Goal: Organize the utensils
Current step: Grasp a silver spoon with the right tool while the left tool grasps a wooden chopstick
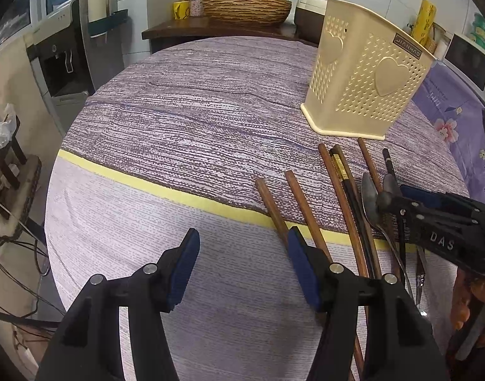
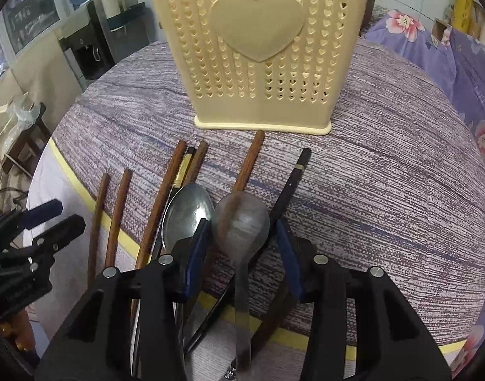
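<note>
My left claw (image 1: 244,250) gapes wide over the worktop (image 1: 166,120), gripping nothing; its right finger sits just beside two brown chopsticks (image 1: 275,212). My right claw (image 2: 242,247) is also spread, with a blurred spoon (image 2: 240,225) between its fingers; I cannot tell whether the pads touch it. A second spoon (image 2: 186,212) lies just left of it, among more chopsticks (image 2: 161,203) and a black one (image 2: 290,184). The cream holder (image 2: 258,47) stands upright just beyond the utensils.
</note>
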Motion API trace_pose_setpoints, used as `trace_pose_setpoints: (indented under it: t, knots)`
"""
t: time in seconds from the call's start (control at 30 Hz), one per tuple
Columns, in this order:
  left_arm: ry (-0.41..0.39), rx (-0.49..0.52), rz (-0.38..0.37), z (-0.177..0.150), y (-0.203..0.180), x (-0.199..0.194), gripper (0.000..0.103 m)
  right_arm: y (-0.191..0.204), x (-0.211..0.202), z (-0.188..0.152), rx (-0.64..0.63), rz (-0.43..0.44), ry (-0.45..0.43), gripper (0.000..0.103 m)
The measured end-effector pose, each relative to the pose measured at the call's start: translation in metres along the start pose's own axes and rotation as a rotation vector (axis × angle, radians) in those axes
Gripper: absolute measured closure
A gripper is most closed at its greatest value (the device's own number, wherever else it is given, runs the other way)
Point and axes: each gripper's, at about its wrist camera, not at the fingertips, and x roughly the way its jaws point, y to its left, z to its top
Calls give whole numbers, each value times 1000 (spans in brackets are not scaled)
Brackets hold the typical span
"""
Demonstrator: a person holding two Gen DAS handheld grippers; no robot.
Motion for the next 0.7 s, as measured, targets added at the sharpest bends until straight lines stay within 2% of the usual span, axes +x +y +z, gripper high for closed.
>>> trace_pose_setpoints:
  t: [0.2, 0.4, 0.6, 0.7]
  knots:
    - [1, 0, -1, -1, -1, 0, 45, 0, 1, 1, -6, -30, -9, 67]
    - [0, 8, 1, -1, -3, 0, 45, -4, -4, -3, 18, 9, -39, 67]
    - [14, -20, 0, 1, 1, 1, 47, -3, -40, -6, 3, -7, -154, 67]
    - [35, -27, -15, 4, -3, 5, 57, -6, -62, -10, 6, -20, -218, 67]
